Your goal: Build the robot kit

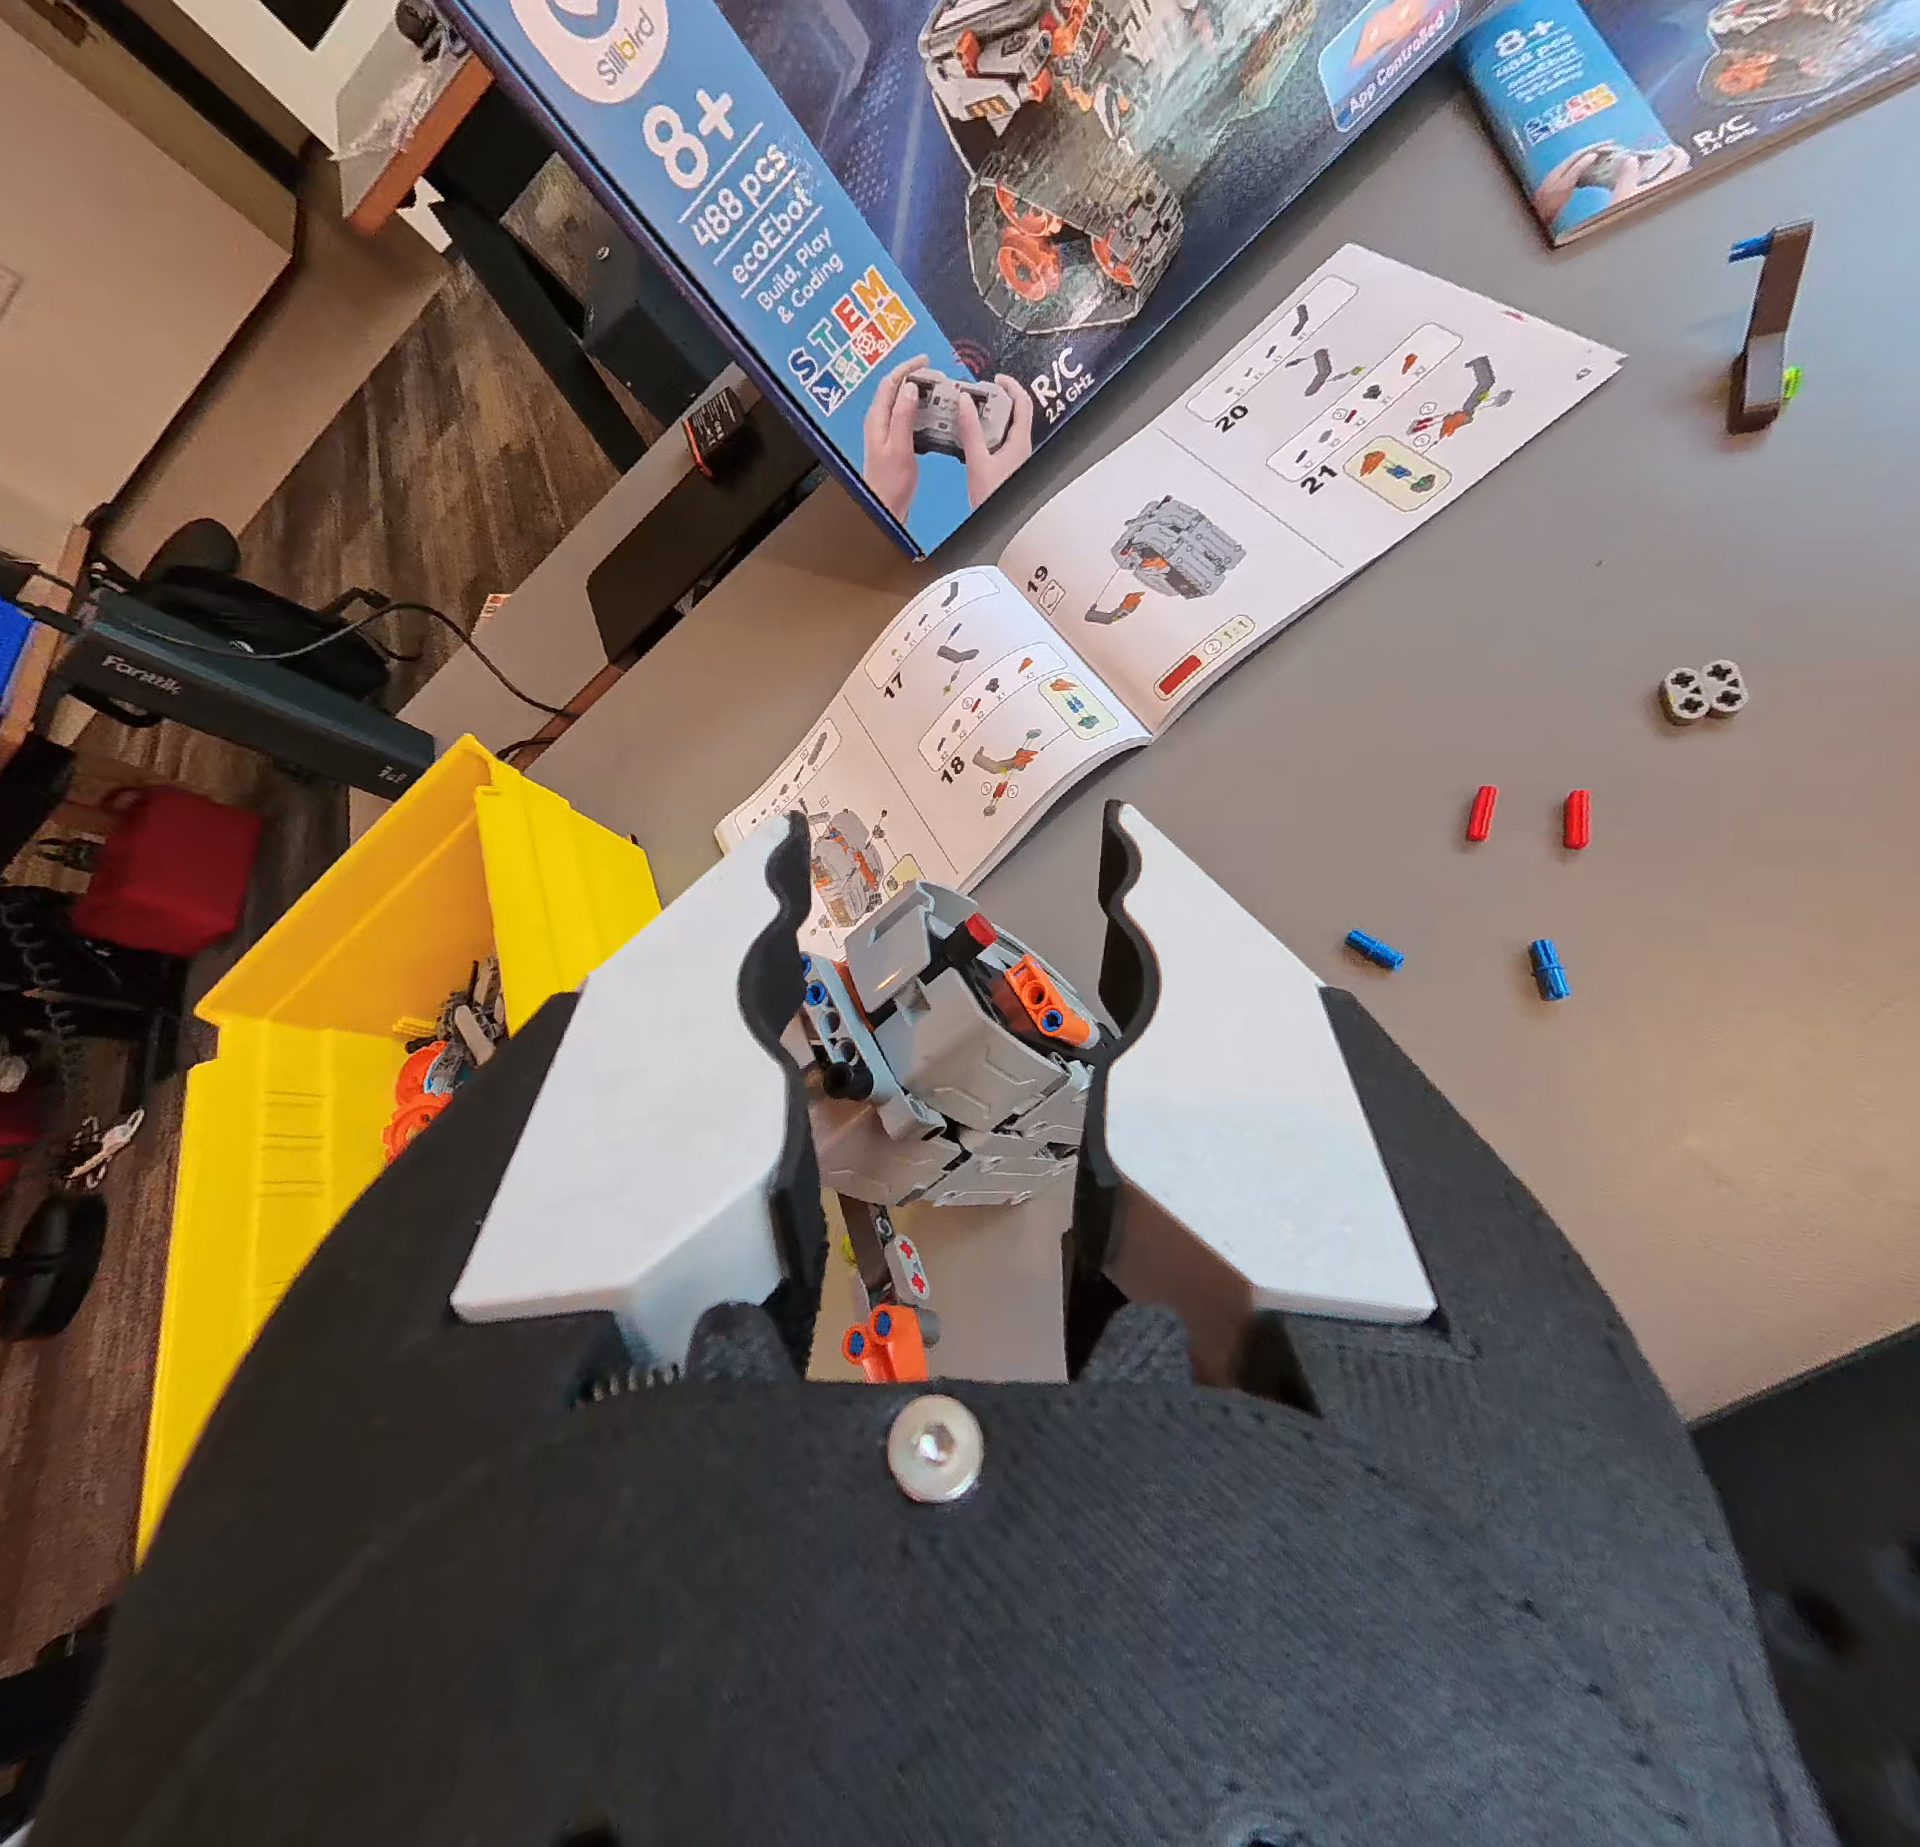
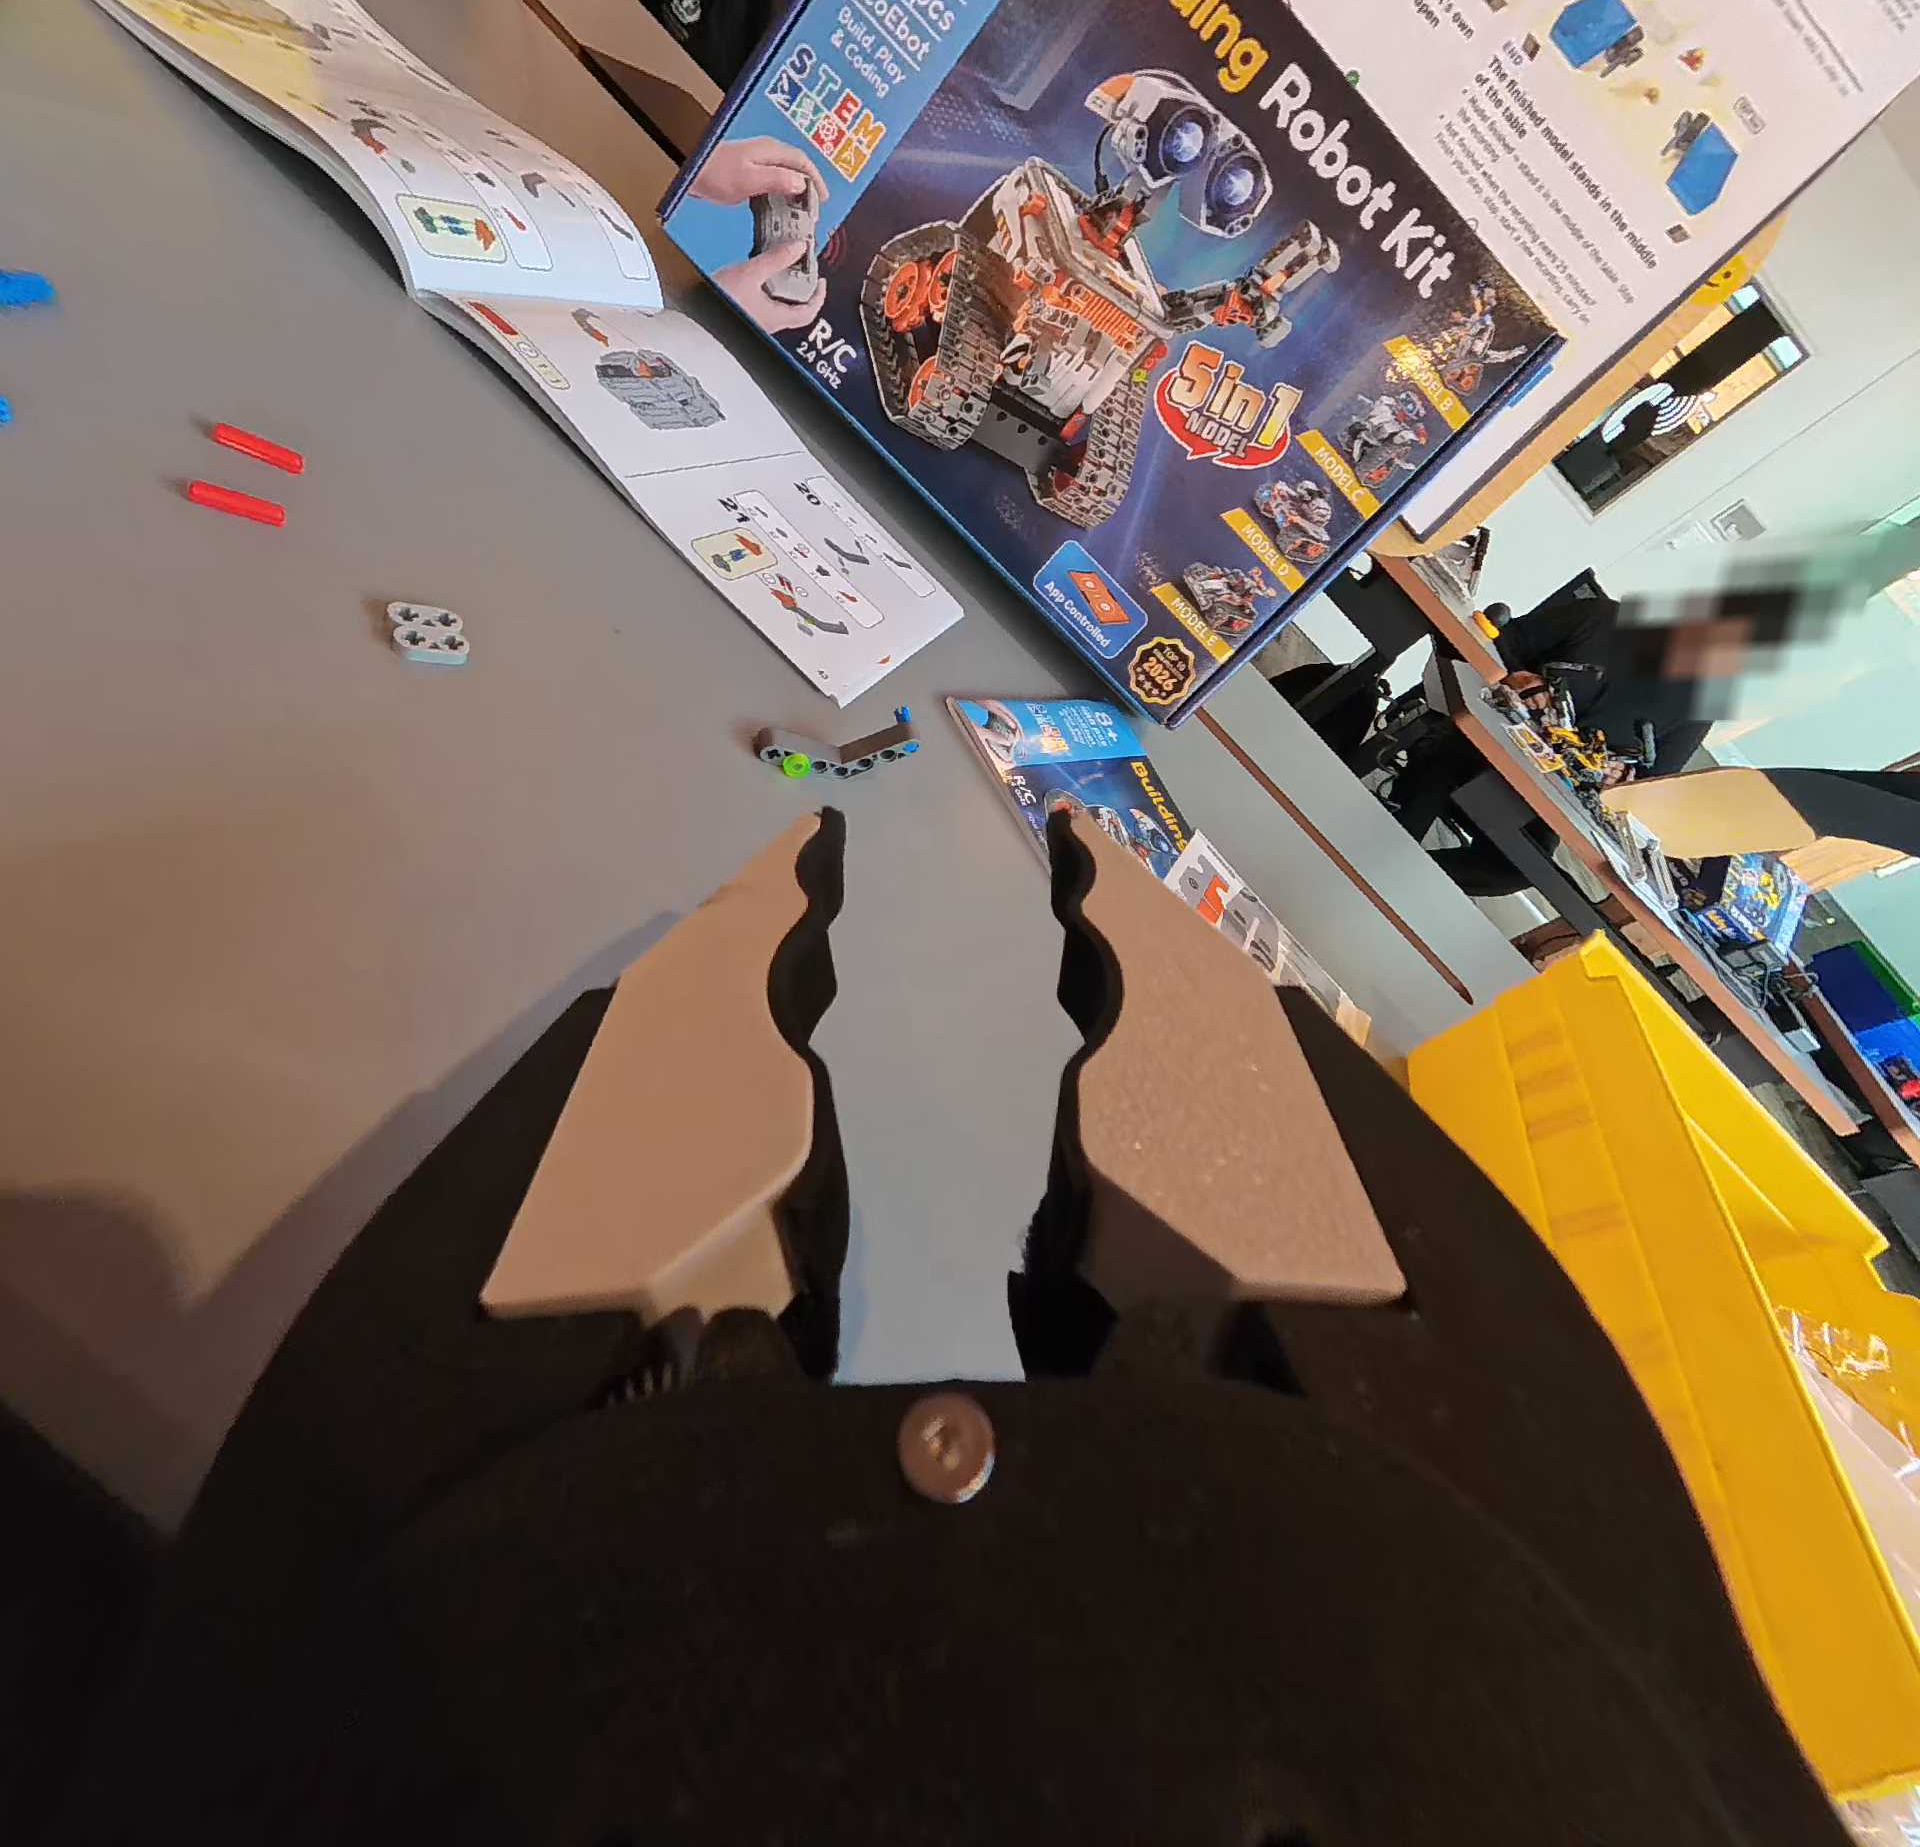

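Left gripper (image 1: 951, 914) fingers closed around a grey and orange brick model (image 1: 956, 1049), held near the surface edge by the yellow bin (image 1: 343, 1070). Light, hard, knobbly; could snap apart, so best held by the solid grey sides. Right gripper (image 2: 945, 831) fingers half open, holding nothing. Printed writing on box (image 1: 831, 239) and open booklet (image 1: 1143, 571).
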### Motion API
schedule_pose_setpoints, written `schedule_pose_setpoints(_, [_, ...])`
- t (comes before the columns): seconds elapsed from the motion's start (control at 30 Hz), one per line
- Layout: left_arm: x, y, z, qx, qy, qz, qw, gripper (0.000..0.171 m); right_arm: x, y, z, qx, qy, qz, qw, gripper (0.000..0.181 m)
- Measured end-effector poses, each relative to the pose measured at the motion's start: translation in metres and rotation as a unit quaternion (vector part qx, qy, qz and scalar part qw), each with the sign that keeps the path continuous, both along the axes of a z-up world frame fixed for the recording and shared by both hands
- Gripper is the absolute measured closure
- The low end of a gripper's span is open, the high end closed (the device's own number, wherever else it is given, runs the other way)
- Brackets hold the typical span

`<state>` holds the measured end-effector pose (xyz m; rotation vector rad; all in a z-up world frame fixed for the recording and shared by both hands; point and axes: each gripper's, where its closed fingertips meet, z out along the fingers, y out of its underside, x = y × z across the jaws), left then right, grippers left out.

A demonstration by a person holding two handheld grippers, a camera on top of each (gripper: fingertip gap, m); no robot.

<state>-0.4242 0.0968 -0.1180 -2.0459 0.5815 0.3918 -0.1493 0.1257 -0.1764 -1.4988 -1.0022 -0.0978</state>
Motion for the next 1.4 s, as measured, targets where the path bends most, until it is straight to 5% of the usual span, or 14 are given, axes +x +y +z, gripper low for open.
schedule_pose_setpoints(0.37, [-0.003, -0.002, -0.003, -0.007, -0.001, 0.001, 1.000, 0.118, 0.002, 0.006, -0.003, -0.003, -0.010, -0.019, 1.000, 0.141])
schedule_pose_setpoints(0.53, [-0.003, -0.012, 0.006, 0.008, -0.052, -0.015, 0.998, 0.118, 0.006, 0.017, 0.033, -0.004, -0.028, -0.159, 0.987, 0.140])
schedule_pose_setpoints(0.73, [-0.023, -0.035, 0.038, 0.056, -0.161, -0.028, 0.985, 0.113, -0.038, 0.012, 0.070, 0.004, -0.033, -0.180, 0.983, 0.133])
schedule_pose_setpoints(1.03, [-0.069, -0.061, 0.097, 0.160, -0.219, -0.020, 0.962, 0.095, -0.056, 0.018, 0.044, -0.035, -0.052, -0.169, 0.984, 0.131])
schedule_pose_setpoints(1.17, [-0.079, -0.066, 0.116, 0.212, -0.258, -0.031, 0.942, 0.081, -0.046, 0.021, 0.040, -0.056, 0.016, -0.154, 0.986, 0.125])
schedule_pose_setpoints(1.4, [-0.103, -0.064, 0.115, 0.247, -0.302, -0.062, 0.919, 0.041, -0.008, 0.044, 0.073, -0.086, 0.263, -0.065, 0.959, 0.093])
